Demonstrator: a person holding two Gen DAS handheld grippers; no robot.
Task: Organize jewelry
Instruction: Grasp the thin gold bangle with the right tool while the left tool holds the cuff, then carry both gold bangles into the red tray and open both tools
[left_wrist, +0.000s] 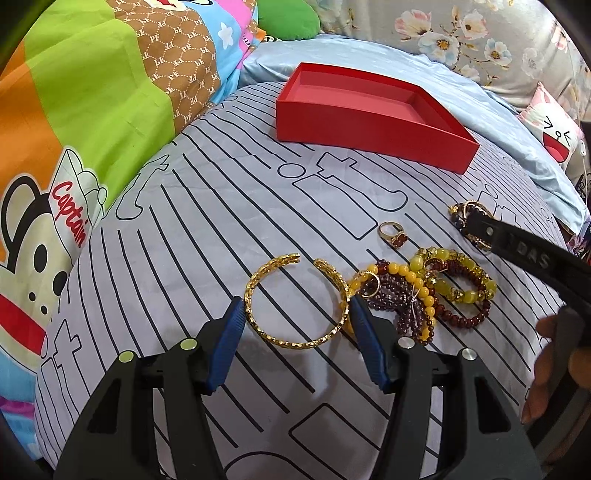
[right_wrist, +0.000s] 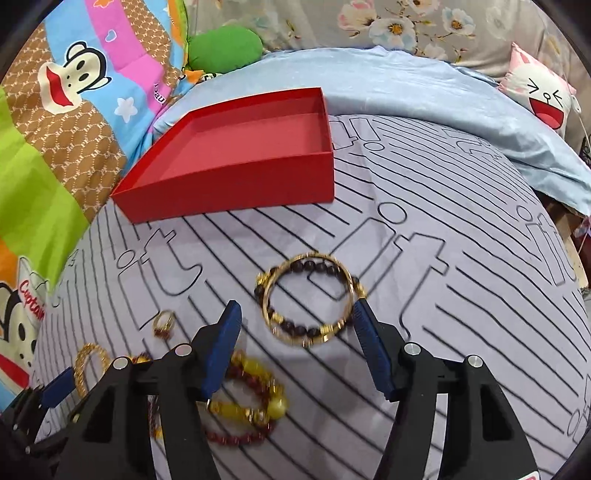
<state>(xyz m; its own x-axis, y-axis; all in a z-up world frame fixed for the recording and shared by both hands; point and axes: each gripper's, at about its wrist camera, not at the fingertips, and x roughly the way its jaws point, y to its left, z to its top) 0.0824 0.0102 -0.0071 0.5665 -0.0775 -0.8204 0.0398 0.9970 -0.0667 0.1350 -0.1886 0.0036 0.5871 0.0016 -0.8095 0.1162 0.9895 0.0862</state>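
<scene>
Both pairs of fingers stand released: left (left_wrist: 295, 317) straddling the gold open cuff bangle (left_wrist: 295, 299), right (right_wrist: 293, 321) around the dark-bead-and-gold bracelet (right_wrist: 308, 297); closing off-centre could flick either across the bed (right_wrist: 443, 295).

Bare striped sheet (right_wrist: 424, 229) lies open before the red box (right_wrist: 236, 184); the bead pile (left_wrist: 424, 291) crowds the near side.

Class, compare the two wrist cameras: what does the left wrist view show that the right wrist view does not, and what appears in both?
Only the left wrist view shows the purple bead bracelets clearly, the whole gold bangle, and a hand. Only the right wrist view shows the full dark bead bracelet with its gold ring, between the right gripper open jaws. Both show the empty red box, the gold ring and the yellow bead bracelets.
</scene>
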